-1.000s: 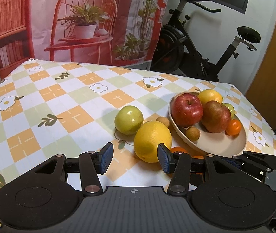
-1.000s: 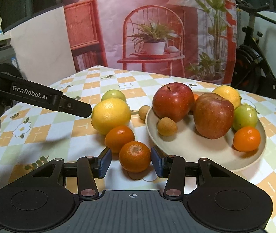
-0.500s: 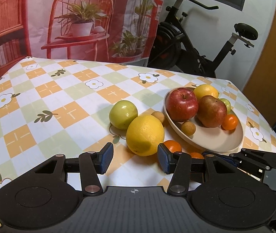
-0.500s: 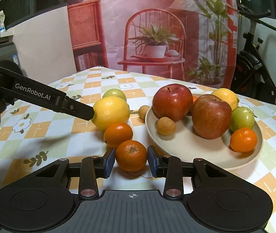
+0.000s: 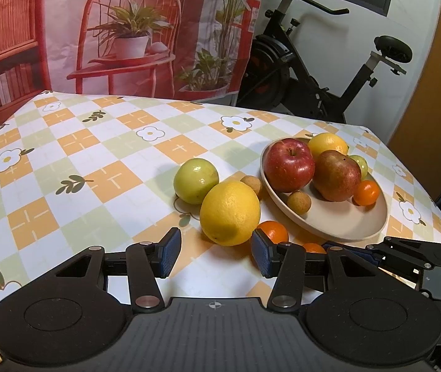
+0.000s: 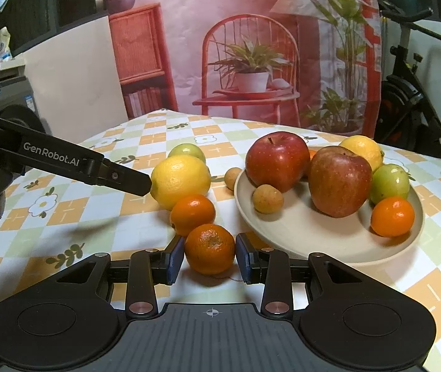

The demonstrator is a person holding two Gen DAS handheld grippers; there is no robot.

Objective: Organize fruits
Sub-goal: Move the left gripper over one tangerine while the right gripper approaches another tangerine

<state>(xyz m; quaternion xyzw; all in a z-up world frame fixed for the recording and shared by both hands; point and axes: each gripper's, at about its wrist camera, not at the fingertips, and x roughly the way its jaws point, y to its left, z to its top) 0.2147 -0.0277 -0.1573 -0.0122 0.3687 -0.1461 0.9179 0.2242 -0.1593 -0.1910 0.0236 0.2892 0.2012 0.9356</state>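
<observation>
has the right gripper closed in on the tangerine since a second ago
Yes. The right gripper has advanced and narrowed: its pads now hug the tangerine, which sits unmoved beside the plate.

Orange mandarin (image 6: pixel 209 248), checkered floral tablecloth (image 5: pixel 74 167)

Glossy red apple (image 6: pixel 277 160), dimpled lemon (image 6: pixel 180 180) (matt plate (image 6: pixel 301 235), printed tablecloth (image 5: pixel 65 161)).

Left gripper (image 5: pixel 213 252) jaws open nr lemon (image 5: pixel 229 212).
</observation>
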